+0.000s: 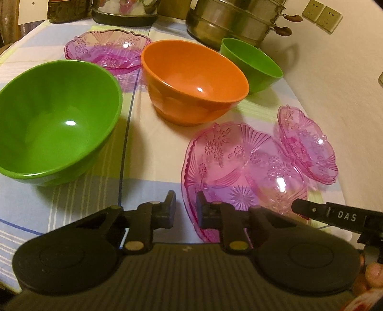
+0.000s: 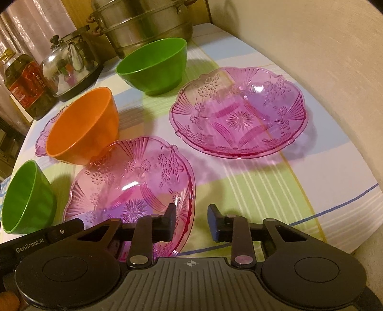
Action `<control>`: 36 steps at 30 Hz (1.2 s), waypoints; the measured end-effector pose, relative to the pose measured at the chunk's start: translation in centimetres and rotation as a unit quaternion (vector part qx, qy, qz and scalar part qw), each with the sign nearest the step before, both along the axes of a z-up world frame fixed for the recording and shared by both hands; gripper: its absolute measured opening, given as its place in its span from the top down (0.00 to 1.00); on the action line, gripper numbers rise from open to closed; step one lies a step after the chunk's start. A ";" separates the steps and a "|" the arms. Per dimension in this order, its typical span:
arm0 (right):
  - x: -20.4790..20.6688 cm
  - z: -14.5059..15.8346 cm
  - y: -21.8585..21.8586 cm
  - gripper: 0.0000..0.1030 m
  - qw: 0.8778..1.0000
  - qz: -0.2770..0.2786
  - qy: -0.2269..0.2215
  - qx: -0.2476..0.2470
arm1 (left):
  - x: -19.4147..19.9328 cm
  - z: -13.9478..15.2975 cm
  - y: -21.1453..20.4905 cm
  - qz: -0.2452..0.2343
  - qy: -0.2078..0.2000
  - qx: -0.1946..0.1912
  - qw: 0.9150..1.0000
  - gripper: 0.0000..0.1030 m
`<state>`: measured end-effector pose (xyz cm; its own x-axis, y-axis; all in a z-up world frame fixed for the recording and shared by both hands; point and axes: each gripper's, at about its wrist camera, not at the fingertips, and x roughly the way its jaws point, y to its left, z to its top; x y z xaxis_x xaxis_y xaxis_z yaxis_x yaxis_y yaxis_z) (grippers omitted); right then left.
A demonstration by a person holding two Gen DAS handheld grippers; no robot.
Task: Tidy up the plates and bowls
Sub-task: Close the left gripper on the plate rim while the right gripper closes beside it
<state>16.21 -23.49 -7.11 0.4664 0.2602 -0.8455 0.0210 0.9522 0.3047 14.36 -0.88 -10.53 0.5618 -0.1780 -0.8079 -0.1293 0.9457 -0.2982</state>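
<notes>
— Striped tablecloth (image 2: 275, 191) is still holding everything scattered: pink plates (image 2: 237, 112), bowls (image 1: 194, 81) unstacked.

— Both grippers are straddling the nearest pink plate (image 1: 239, 167)'s rim, left gripper (image 1: 185, 210) and right gripper (image 2: 191, 221), jaws narrowed, not yet pinching.

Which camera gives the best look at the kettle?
The right wrist view. There the shiny kettle shows whole, with lid, knob and handle, standing behind the orange bowl beside an oil bottle. The left wrist view catches only its dark base and lower body at the top edge.
</notes>
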 end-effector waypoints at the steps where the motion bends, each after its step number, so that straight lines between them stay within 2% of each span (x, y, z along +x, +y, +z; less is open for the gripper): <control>1: 0.0 0.0 0.0 0.75 1.000 0.000 0.001 0.001 | 0.0 0.0 0.0 0.000 -0.001 -0.001 1.000 0.87; 12: 0.1 -0.1 0.3 0.90 1.000 0.004 0.005 0.003 | 0.3 -0.1 0.1 -0.003 -0.001 -0.007 1.000 0.91; 25: -0.2 0.4 0.3 0.90 1.000 0.005 0.000 0.000 | 0.2 0.2 0.2 -0.007 0.002 -0.013 1.000 0.92; 36: -2.3 3.3 -0.2 0.91 1.000 0.005 -0.030 -0.003 | -1.3 2.5 -0.1 -0.014 -0.021 -0.015 1.000 0.91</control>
